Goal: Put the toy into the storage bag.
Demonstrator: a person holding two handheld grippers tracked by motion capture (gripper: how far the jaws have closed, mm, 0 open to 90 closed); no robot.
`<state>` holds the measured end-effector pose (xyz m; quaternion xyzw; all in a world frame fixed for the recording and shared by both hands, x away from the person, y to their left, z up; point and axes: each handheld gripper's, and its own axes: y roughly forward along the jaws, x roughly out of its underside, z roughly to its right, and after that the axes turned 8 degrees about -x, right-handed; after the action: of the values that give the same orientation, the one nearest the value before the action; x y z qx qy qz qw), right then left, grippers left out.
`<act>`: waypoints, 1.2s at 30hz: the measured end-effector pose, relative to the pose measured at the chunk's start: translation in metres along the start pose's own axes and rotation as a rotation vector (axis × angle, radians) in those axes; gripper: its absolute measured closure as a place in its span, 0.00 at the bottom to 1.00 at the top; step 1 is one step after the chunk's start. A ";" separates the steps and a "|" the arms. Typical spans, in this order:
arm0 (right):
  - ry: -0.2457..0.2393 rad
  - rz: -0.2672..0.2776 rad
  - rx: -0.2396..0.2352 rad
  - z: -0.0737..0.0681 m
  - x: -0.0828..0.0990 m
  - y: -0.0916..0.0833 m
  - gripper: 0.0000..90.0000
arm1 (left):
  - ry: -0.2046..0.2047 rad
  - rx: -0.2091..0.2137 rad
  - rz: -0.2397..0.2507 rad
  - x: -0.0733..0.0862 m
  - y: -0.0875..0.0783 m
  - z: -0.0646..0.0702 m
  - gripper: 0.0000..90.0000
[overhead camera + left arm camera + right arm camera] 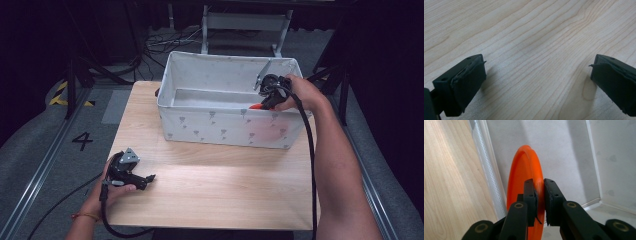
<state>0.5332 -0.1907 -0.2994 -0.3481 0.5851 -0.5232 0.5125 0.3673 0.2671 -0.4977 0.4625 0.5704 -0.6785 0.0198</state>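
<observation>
Right gripper view: an orange plate (524, 177) is seen edge-on, its rim clamped between the pads of the right gripper (540, 195), whose jaws are drawn nearly together on it. The plate is held on edge, its face set about parallel to the near wall of the bin (484, 167), just inside that wall and above the pale floor. Wood of the table (446, 182) is seen beyond the wall, on the outer side.

From the high view, the right gripper (267, 97) is found at the right end of the white fabric bin (220, 127), dipped over the rim, with a sliver of orange plate (256, 106) showing below it. The coming move is judged to turn on this: the plate hangs beyond the fingers toward the bin floor, its flat side facing the wall, so room to tip it flat lies toward the middle of the bin, away from the wall.

The left gripper (142, 178) is rested on the table, well apart from the bin, in the left hand (112, 187). In the left gripper view its fingers (464, 82) are spread wide with bare wood between them. The right hand is plainly the nearer to the plate.
</observation>
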 end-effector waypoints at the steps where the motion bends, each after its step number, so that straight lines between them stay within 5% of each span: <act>1: 0.003 -0.001 0.002 0.001 0.000 0.000 0.90 | -0.001 0.001 0.000 0.000 0.000 0.000 0.00; 11: 0.065 0.025 0.000 0.004 0.007 0.000 0.80 | -0.001 0.001 -0.001 0.000 0.000 0.000 0.00; 13: 0.096 0.079 0.010 0.004 0.013 -0.004 0.71 | -0.004 -0.001 -0.001 0.000 0.000 0.000 0.00; 16: 0.115 0.121 0.022 0.004 0.017 -0.006 0.67 | -0.004 -0.007 0.002 0.000 0.000 0.001 0.01; 27: 0.256 0.406 0.078 -0.005 0.040 -0.021 0.49 | -0.005 -0.008 -0.002 0.001 -0.001 0.001 0.01; 36: 0.307 0.481 0.180 -0.021 0.043 -0.025 0.33 | 0.000 -0.017 0.000 0.001 -0.002 0.000 0.01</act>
<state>0.4994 -0.2308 -0.2867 -0.0696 0.6728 -0.4830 0.5561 0.3657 0.2679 -0.4972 0.4623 0.5764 -0.6734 0.0237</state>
